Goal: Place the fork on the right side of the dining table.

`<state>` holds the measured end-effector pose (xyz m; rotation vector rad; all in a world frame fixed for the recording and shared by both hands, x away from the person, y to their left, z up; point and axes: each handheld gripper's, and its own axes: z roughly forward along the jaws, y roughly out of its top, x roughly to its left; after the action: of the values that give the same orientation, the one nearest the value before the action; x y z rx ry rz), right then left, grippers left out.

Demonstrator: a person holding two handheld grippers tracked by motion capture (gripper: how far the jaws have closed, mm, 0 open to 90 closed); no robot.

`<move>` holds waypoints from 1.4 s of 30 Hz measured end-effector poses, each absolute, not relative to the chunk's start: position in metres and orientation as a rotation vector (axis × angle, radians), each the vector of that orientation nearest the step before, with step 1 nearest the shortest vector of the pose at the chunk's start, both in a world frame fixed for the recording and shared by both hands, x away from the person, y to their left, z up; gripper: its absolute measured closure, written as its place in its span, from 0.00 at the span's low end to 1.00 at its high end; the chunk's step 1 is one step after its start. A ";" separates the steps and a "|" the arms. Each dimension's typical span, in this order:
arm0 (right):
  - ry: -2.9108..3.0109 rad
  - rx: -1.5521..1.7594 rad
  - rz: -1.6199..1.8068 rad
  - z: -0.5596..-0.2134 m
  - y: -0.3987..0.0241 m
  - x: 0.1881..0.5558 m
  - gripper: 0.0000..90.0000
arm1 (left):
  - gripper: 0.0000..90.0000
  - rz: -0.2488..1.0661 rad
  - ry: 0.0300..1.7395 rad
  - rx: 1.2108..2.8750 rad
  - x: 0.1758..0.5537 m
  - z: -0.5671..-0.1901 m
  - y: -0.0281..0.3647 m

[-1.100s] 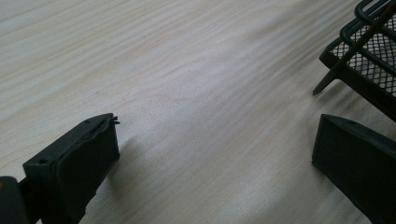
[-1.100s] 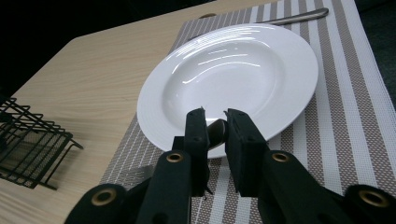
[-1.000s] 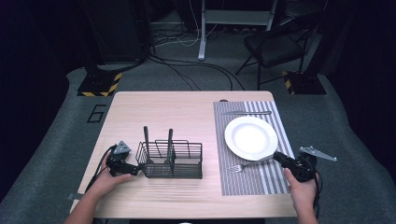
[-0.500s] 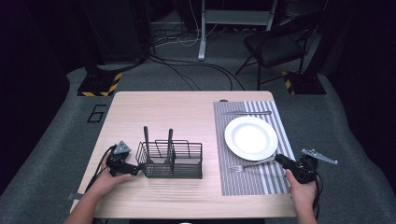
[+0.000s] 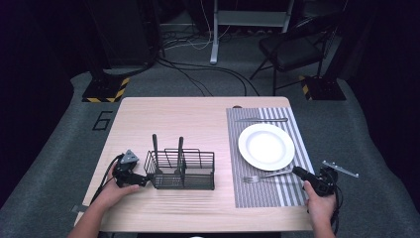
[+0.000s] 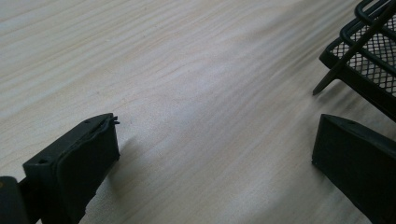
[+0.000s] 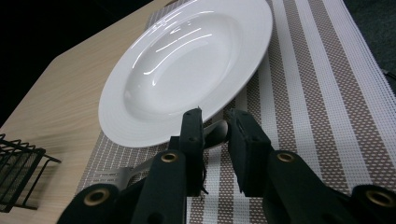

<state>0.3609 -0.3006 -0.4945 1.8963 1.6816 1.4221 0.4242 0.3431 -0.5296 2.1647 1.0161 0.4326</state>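
The fork [image 5: 265, 175] lies on the striped placemat [image 5: 257, 193] at lower right of the high view, just in front of the white plate [image 5: 266, 146]. The right claw [image 7: 215, 135] straddles its handle end, its jaws a little apart and not pressing. At lower left, the left claw [image 5: 143, 181] stands apart on the surface [image 5: 198, 119] beside the wire caddy [image 5: 181, 171].

The bench [image 5: 198, 119] is pale matt wood grain. Glossy white ceramic plate [image 7: 187, 65] on a woven striped placemat [image 7: 317, 93]; shiny metal fork [image 5: 262, 176]; black wire-mesh caddy [image 5: 181, 171].
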 end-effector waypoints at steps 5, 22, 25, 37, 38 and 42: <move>1.671 1.923 1.427 -0.499 -0.304 0.362 0.83 | 0.00 0.434 1.016 2.164 0.424 -0.530 0.343; 1.679 1.992 1.415 -0.509 -0.309 0.364 0.82 | 0.00 0.434 1.016 2.163 0.424 -0.530 0.343; 1.682 1.995 1.403 -0.510 -0.309 0.364 0.82 | 0.00 0.435 1.014 2.164 0.424 -0.530 0.343; 1.702 1.980 1.349 -0.512 -0.308 0.365 0.81 | 0.00 0.435 1.011 2.170 0.424 -0.529 0.343; 1.705 1.975 1.346 -0.512 -0.309 0.366 0.81 | 0.00 0.435 1.010 2.171 0.424 -0.529 0.343; 1.694 1.991 1.332 -0.514 -0.311 0.366 0.81 | 0.00 0.435 1.011 2.171 0.424 -0.529 0.343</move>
<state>0.3661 -0.3106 -0.5136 1.9908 1.6942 1.3321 0.4244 0.3434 -0.5294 2.1706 1.0105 0.4345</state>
